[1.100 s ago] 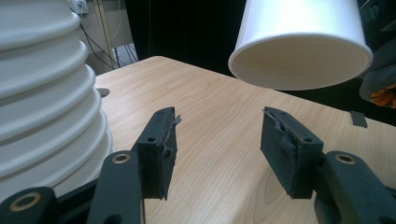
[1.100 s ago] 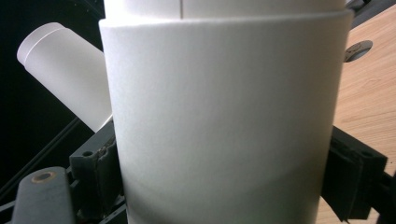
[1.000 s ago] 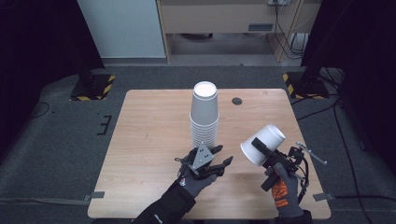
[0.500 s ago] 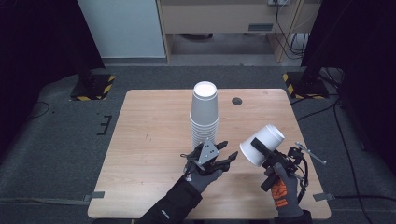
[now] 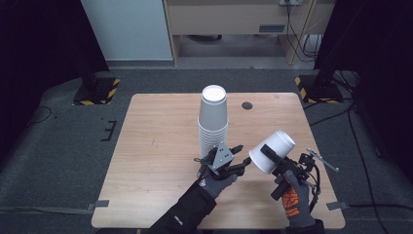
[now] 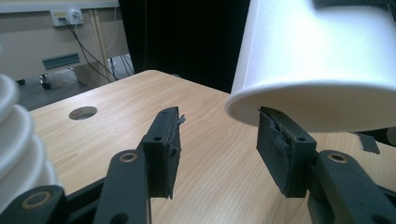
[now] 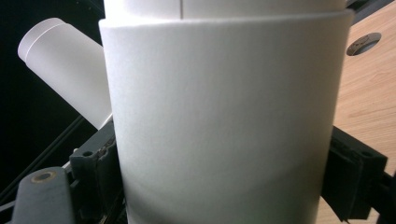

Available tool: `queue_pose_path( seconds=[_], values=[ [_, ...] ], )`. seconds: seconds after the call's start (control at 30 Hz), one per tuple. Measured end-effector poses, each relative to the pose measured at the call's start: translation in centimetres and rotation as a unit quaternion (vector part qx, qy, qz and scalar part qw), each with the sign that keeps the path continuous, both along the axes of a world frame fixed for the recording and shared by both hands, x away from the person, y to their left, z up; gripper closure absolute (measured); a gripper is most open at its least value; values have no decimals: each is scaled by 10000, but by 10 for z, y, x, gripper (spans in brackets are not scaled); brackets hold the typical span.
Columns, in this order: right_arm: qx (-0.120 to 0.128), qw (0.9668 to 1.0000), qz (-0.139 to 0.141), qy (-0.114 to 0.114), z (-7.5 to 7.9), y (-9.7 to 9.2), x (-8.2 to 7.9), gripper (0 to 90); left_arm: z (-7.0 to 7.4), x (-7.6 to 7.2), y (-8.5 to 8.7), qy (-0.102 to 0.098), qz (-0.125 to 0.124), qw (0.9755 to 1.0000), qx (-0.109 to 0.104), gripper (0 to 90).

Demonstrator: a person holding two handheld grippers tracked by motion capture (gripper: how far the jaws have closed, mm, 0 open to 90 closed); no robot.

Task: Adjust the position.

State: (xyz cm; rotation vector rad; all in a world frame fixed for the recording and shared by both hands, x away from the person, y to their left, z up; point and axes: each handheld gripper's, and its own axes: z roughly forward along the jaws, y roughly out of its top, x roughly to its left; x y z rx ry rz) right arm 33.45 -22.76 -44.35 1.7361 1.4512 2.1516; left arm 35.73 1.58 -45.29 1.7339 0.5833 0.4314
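High view: white paper cup [image 5: 272, 151] tilted above table [image 5: 156, 146], clamped in right gripper [image 5: 275, 161] jaws. Left gripper [image 5: 234, 158] just beside cup rim, jaws apart, have just been closing, nothing between. Cup stack [image 5: 213, 122] behind it.

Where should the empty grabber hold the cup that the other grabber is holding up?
Probably the wall near the open rim of the cup, coming in from the left. The right gripper already clamps its middle and tilts the rim toward the left gripper, whose jaws stand open.
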Motion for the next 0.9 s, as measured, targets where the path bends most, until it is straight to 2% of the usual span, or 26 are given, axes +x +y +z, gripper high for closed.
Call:
queue_pose_path(
  seconds=[0.33,0.67,0.9],
  values=[
    [23,10000,18,14,0,1,0,154,0,3,-9,-68,0,10000,-38,518],
    [-13,10000,73,38,-1,4,0,154,2,5,-16,-302,19,9995,-72,589],
    [-1,9999,132,92,-3,6,0,154,1,6,-18,-388,-35,9992,-125,645]
  ],
)
